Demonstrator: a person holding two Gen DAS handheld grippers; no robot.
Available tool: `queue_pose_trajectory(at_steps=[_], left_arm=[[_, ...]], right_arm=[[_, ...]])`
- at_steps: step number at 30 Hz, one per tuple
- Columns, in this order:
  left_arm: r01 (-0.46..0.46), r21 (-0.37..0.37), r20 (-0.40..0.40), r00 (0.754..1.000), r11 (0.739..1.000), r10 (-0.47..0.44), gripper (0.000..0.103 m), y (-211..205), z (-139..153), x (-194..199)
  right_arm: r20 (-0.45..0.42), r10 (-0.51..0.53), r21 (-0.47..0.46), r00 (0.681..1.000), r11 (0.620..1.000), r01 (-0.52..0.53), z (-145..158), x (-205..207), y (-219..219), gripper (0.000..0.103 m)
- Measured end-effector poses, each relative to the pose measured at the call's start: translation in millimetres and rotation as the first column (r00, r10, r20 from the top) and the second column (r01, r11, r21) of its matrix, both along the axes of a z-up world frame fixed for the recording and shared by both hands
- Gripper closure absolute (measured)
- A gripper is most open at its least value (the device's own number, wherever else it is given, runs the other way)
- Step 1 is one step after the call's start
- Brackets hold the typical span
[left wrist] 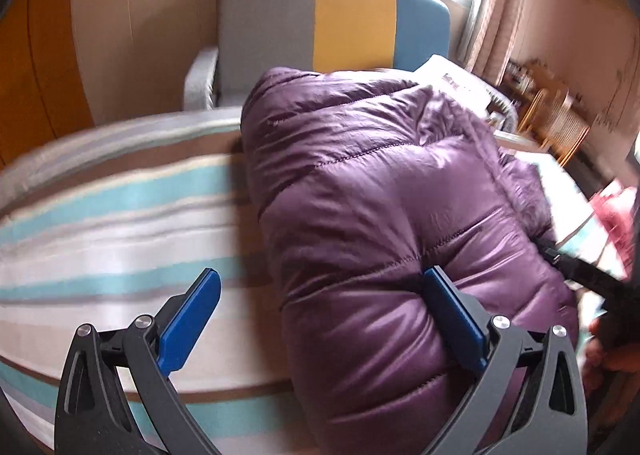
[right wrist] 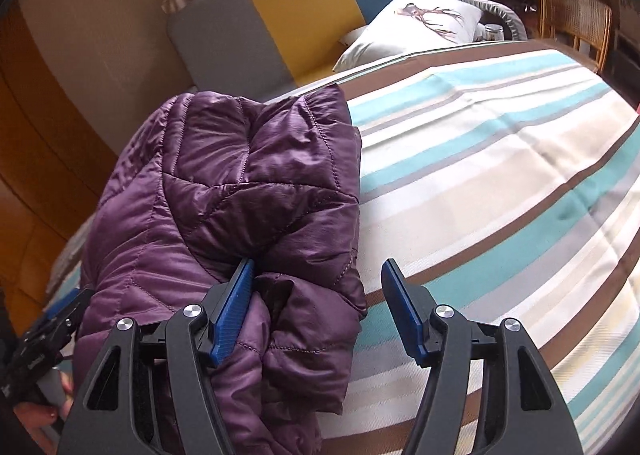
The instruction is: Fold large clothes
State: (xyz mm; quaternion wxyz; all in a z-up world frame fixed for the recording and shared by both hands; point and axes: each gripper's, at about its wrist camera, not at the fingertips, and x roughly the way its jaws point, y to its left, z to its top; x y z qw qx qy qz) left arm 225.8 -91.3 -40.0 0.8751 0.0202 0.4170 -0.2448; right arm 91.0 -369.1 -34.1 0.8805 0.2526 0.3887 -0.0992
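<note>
The left claw (left wrist: 320, 319) stands wide open, gripping nothing; its right-hand blue finger (left wrist: 456, 319) rests against the flank of the purple down jacket (left wrist: 380, 195) while the other hangs over bare bedspread. The right claw (right wrist: 320, 311) is also spread and holds nothing; its left-hand finger (right wrist: 234, 307) is tucked into a crease of the down jacket (right wrist: 224, 183), its other finger clear over the striped bedspread (right wrist: 500, 183). The jacket lies as a thick, puffy folded bundle on the bed, between the two claws, reaching toward the far edge by the grey, yellow and blue sofa (right wrist: 292, 15), where a printed cushion (right wrist: 416, 27) lies.

The fold looks largely made, and the step in hand seems to be squaring the bundle. To do it well, I would press both flanks inward together, evenly, so the slippery quilted fabric does not spring open or slide. Keep the fingers low against the bedspread, and free the right finger from the crease without dragging a layer out
</note>
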Motion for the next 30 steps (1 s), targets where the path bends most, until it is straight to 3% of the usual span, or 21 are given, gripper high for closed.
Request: queue_pose_trajectory(at_steps=[5, 9, 15, 18, 20, 23, 24, 25, 30], left_arm=[[-0.033, -0.180, -0.119, 0.993, 0.983, 0.012, 0.002, 23, -1, 6], [-0.020, -0.173, -0.141, 0.990, 0.985, -0.004, 0.002, 19, -9, 12], [0.019, -0.174, -0.176, 0.983, 0.985, -0.050, 0.002, 8, -14, 23], [0.024, -0.215, -0.228, 0.971, 0.976, -0.074, 0.002, 7, -23, 29], [0.023, -0.242, -0.255, 0.963, 0.970, -0.087, 0.002, 6, -29, 32], [0.036, -0.240, -0.253, 0.962, 0.970, -0.099, 0.003, 1, -35, 31], [0.044, -0.232, -0.244, 0.964, 0.972, -0.102, 0.005, -1, -35, 30], [0.073, -0.232, -0.223, 0.967, 0.970, -0.126, 0.016, -5, -32, 26], [0.125, -0.153, -0.143, 0.979, 0.980, -0.147, 0.033, -17, -15, 11]], right_arm=[[0.010, 0.031, 0.124, 0.999, 0.992, -0.032, -4, -1, -11, 0.038], [-0.002, 0.034, 0.250, 0.999, 0.968, -0.033, -17, 6, -22, 0.038], [0.001, 0.054, 0.345, 0.999, 0.937, -0.051, -35, 25, -34, 0.030], [0.007, 0.094, 0.330, 0.996, 0.940, -0.091, -37, 35, -33, 0.030], [0.014, 0.127, 0.313, 0.992, 0.941, -0.125, -37, 40, -30, 0.037], [0.032, 0.146, 0.371, 0.989, 0.917, -0.148, -43, 46, -30, 0.054], [0.049, 0.145, 0.393, 0.988, 0.907, -0.152, -44, 46, -31, 0.061], [0.069, 0.144, 0.396, 0.987, 0.904, -0.160, -43, 44, -31, 0.066], [0.122, 0.145, 0.362, 0.982, 0.915, -0.180, -36, 35, -26, 0.076]])
